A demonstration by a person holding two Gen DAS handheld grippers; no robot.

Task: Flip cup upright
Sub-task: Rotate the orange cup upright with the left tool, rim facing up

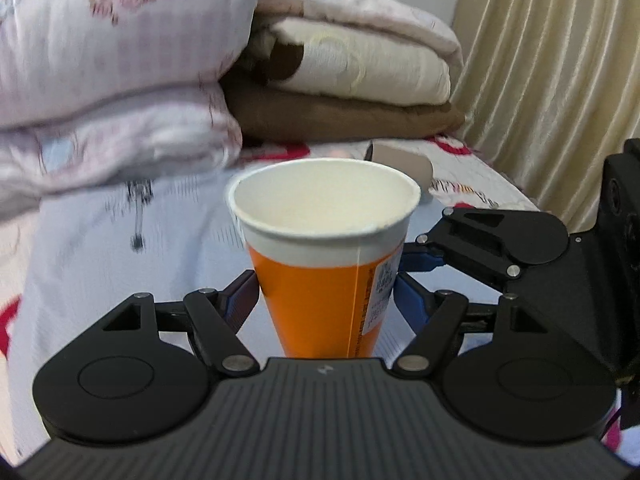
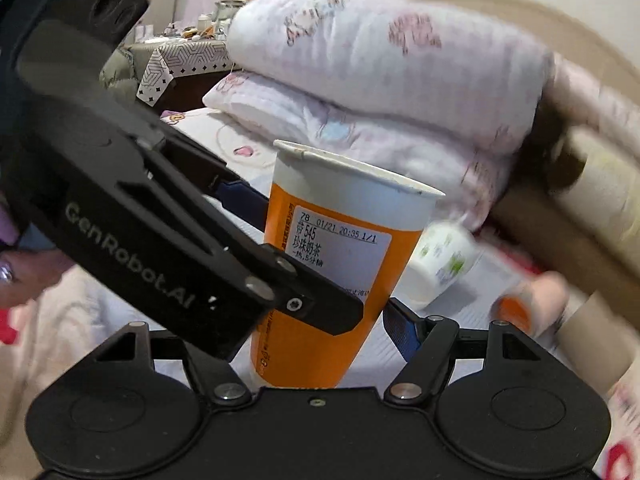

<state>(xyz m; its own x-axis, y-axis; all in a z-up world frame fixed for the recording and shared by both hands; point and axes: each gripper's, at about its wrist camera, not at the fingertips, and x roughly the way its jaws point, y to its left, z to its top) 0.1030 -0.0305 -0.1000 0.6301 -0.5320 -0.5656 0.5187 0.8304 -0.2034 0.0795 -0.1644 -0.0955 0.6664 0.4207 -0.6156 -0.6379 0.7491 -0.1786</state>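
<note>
We saw a bed sheet [image 1: 100, 248] with a printed pattern, folded floral quilts [image 1: 112, 60] stacked beside cream and brown blankets [image 1: 352, 92]. A cream pleated curtain [image 1: 560, 60] hung at the right. Farther back stood a cluttered table [image 2: 176, 56] under patterned cloth.

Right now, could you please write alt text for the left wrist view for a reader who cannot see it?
An orange-and-white paper cup stands mouth up between the blue pads of the left gripper, which close on its sides. The right gripper reaches in from the right. Folded quilts are stacked on the bed behind.
</note>
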